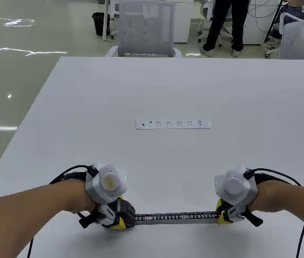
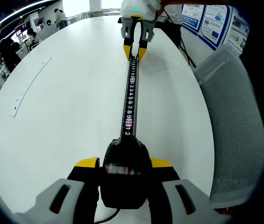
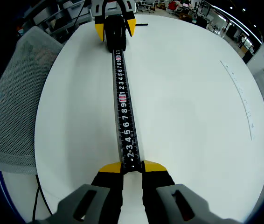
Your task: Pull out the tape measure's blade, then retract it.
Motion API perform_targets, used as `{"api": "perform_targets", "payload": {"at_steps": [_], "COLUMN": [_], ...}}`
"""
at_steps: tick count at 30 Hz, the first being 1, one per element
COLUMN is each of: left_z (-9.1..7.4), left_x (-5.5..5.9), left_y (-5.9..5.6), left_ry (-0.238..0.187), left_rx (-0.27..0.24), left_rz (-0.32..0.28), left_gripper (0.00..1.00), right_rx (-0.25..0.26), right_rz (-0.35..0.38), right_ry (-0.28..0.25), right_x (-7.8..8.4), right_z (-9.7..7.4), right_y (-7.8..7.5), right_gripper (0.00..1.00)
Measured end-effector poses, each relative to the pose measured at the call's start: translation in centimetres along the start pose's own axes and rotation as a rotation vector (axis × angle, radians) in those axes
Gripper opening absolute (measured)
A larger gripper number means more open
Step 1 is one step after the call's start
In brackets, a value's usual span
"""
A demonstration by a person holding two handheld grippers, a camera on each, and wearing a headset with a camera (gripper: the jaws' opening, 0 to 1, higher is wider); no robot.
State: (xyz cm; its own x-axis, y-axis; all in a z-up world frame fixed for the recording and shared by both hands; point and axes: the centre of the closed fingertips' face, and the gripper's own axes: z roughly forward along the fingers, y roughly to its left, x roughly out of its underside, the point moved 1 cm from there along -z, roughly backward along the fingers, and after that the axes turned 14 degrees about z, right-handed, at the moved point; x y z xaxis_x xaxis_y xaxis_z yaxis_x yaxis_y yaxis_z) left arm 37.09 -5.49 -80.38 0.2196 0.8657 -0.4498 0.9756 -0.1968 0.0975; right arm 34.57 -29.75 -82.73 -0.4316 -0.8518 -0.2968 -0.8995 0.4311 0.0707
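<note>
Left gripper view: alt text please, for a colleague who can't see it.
The left gripper clamps a black tape measure case at the bottom, and its numbered blade runs straight up across the white table to the right gripper, which pinches the blade's far end. A grey mesh chair stands at the right edge.

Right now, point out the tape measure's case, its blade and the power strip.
case (image 2: 125, 172): left gripper view, top of the black housing.
blade (image 3: 124, 116): right gripper view, middle of the numbered strip.
power strip (image 1: 173, 124): head view, centre of its white face.
</note>
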Motion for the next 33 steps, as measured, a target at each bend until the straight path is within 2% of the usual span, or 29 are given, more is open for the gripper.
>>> {"api": "perform_targets", "payload": {"at_steps": [6,14,22,23,27,29,33], "left_z": [-0.01,-0.02,-0.02,-0.02,-0.02,-0.03,-0.06], "left_x": [-0.03,-0.03,-0.07,-0.07,-0.09,-0.09,-0.12], "left_y": [-0.03,-0.08,-0.12,-0.10,-0.15,-0.15,-0.15], "left_ry": [-0.005,-0.005,-0.005,-0.005,0.000,0.001,-0.005], "left_rx": [-0.005,-0.005,-0.006,-0.005,-0.006,-0.010,-0.014], "left_rz": [0.001,0.001,0.002,0.002,0.005,0.005,0.007], "left_gripper": [0.36,0.36,0.36,0.36,0.36,0.36,0.36], "right_rx": [-0.009,-0.012,-0.010,-0.008,-0.003,0.000,0.021], "right_rz": [0.034,0.013,0.033,0.016,0.047,0.027,0.032], "right_ry": [-0.014,-0.021,-0.047,-0.043,-0.036,-0.035,-0.032], "right_x": [0.01,0.01,0.03,0.04,-0.08,0.00,0.03], "right_z": [0.05,0.11,0.09,0.09,0.03,0.04,0.02], "right_y": [-0.09,-0.08,-0.07,-0.04,-0.03,-0.02,-0.15], "right_gripper": [0.15,0.16,0.16,0.16,0.16,0.16,0.17]}}
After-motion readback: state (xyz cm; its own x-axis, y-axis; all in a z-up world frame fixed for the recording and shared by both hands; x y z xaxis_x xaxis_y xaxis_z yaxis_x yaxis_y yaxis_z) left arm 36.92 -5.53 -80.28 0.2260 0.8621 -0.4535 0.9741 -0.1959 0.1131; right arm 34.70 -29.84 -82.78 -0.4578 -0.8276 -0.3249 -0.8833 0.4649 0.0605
